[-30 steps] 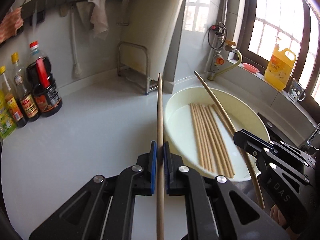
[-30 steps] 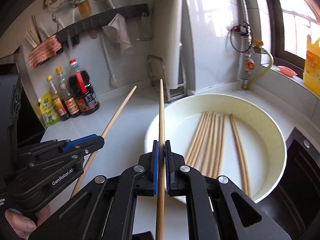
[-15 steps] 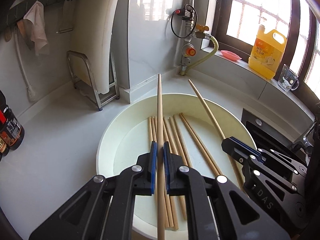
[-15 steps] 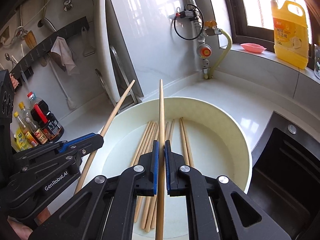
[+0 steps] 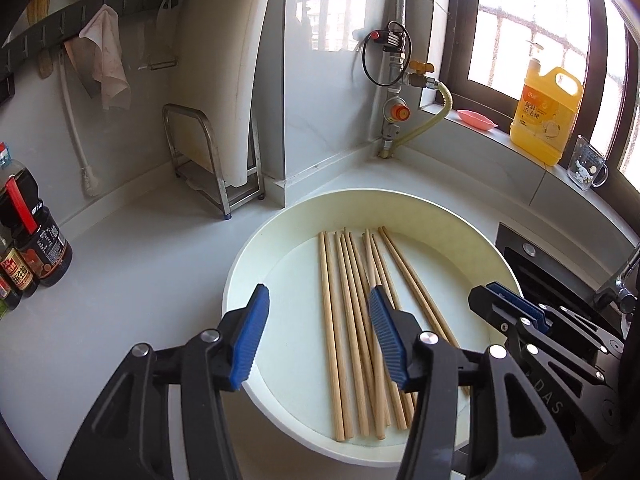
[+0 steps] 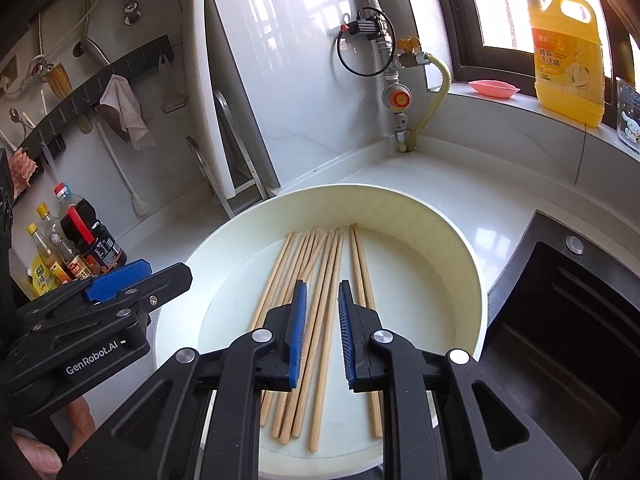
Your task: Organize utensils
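— How are the two claws seen over the counter (image 5: pixel 140 280)?

— The left claw (image 5: pixel 318 334) is held wide apart above the near rim of the white basin (image 5: pixel 256 248); its jaws have just been opening, and nothing is pressed between the blue pads. The right claw (image 6: pixel 322 330) is parted only a little, its jaws also just opened, with no stick clamped.

— And where are the chopsticks (image 6: pixel 320 300) found?

— They are laid flat on the basin floor, side by side and partly overlapping, tips pointed toward the far wall. A sauce bottle (image 5: pixel 34 236) is seen well apart at the left.
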A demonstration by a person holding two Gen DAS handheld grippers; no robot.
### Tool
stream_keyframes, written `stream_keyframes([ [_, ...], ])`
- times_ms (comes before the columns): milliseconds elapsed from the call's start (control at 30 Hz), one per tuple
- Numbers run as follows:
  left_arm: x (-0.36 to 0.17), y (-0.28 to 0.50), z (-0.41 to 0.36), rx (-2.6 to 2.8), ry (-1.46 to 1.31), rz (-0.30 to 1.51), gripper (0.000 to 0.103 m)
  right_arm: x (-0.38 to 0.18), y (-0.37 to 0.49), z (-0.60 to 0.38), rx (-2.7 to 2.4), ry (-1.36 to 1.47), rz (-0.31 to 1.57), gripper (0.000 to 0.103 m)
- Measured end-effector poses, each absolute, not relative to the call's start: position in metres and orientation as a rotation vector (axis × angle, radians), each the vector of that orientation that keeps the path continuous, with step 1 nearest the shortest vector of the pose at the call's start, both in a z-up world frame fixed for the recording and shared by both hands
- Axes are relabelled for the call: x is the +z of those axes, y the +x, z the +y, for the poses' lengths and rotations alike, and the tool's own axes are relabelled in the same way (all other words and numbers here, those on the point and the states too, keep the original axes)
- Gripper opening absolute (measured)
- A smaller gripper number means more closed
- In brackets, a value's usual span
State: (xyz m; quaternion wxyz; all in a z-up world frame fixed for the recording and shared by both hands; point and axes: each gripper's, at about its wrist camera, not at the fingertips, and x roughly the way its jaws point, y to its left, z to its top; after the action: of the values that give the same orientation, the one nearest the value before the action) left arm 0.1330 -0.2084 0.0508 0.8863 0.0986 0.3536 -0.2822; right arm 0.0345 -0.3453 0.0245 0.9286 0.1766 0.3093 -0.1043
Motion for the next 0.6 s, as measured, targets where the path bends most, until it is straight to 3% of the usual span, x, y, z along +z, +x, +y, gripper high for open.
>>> stream_keyframes([
  [233, 0.050, 0.130, -0.199, -0.566, 0.187, 0.750, 0.052, 0.024, 0.025, -0.343, -0.223, 0.356, 0.627, 0.018],
  [367, 0.052, 0.127, -0.195, -0.557, 0.181, 0.746, 0.060, 0.025, 0.022, -0.345, -0.223, 0.365, 0.619, 0.024],
  [600, 0.055, 0.122, -0.188, -0.542, 0.170, 0.738, 0.065, 0.028, 0.019, -0.341, -0.221, 0.350, 0.608, 0.029],
])
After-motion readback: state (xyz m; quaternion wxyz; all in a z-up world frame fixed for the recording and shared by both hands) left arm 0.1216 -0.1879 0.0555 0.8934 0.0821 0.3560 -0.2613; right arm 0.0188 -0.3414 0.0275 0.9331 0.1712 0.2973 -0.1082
